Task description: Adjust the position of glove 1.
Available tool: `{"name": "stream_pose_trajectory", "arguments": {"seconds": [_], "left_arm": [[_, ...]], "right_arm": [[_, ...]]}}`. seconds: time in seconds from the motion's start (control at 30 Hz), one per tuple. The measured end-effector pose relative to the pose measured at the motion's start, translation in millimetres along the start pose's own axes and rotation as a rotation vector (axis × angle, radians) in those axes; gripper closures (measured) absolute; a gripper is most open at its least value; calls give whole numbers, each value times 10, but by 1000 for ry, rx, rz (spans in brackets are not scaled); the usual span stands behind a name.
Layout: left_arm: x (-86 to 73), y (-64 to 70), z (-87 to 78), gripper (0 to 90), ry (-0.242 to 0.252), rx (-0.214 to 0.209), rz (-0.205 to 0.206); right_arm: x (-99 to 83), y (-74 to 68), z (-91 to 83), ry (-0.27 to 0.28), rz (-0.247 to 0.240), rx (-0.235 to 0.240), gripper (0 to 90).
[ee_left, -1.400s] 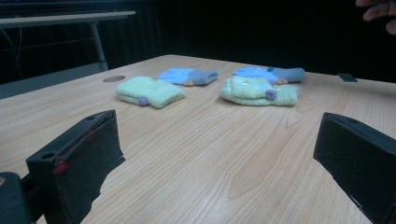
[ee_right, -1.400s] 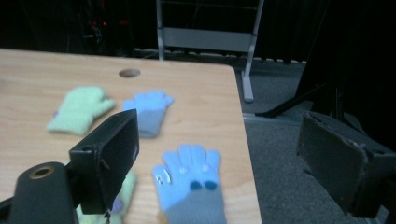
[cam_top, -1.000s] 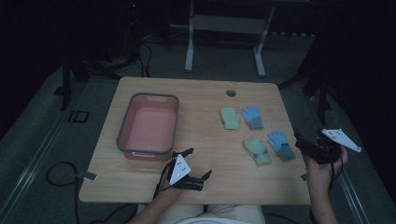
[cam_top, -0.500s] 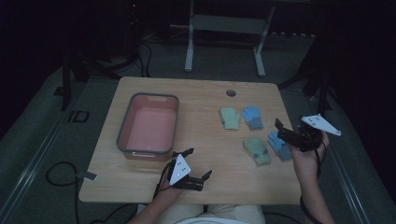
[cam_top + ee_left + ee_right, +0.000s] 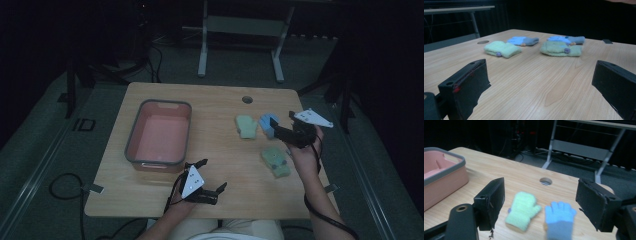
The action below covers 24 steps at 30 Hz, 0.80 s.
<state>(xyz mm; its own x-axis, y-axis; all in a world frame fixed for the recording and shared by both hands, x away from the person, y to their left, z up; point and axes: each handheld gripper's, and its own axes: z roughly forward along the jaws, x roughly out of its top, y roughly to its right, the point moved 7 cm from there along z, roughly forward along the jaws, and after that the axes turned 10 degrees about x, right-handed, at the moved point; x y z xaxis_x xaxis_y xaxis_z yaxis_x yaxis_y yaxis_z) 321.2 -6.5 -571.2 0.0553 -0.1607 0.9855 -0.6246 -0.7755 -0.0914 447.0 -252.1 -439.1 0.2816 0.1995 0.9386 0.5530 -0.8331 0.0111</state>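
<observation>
A person's right claw [image 5: 281, 131] hovers above the far pair of small knitted gloves on a wooden bench [image 5: 215, 105], its jaws spread wide and holding nothing, apparently lined up to pick one. In the right gripper view the jaws frame a pale green mitten [image 5: 522, 210] and a blue glove with a grey cuff [image 5: 559, 218], lying side by side, fingers pointing toward a round cable hole [image 5: 545, 181] in the bench top. A second green mitten [image 5: 276, 160] lies nearer the person, just beside the right hand; from the left gripper view a second blue glove [image 5: 566, 39] lies just behind it. The left claw [image 5: 206, 176] rests low at the near edge of the bench, jaws also wide and empty, seemingly waiting its turn. A pink tub with a grey rim [image 5: 134, 140] stands empty on the left half of the bench, well apart from the gloves, a likely place for them to go.
</observation>
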Motion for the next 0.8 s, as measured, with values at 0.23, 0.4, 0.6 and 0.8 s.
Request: {"name": "stream_pose_trajectory", "arguments": {"seconds": [0.23,0.4,0.6,0.8], "left_arm": [[0,2,-1,6,1,0,0],[0,1,-4,6,1,0,2],[-1,-2,-4,5,1,1,2],[0,-7,-4,5,2,4,-2]], "right_arm": [[29,-86,310,-24,-16,35,276],[11,-105,605,-63,5,49,318],[-129,-90,934,-129,24,46,429],[-314,-64,1192,-203,49,56,593]]}}
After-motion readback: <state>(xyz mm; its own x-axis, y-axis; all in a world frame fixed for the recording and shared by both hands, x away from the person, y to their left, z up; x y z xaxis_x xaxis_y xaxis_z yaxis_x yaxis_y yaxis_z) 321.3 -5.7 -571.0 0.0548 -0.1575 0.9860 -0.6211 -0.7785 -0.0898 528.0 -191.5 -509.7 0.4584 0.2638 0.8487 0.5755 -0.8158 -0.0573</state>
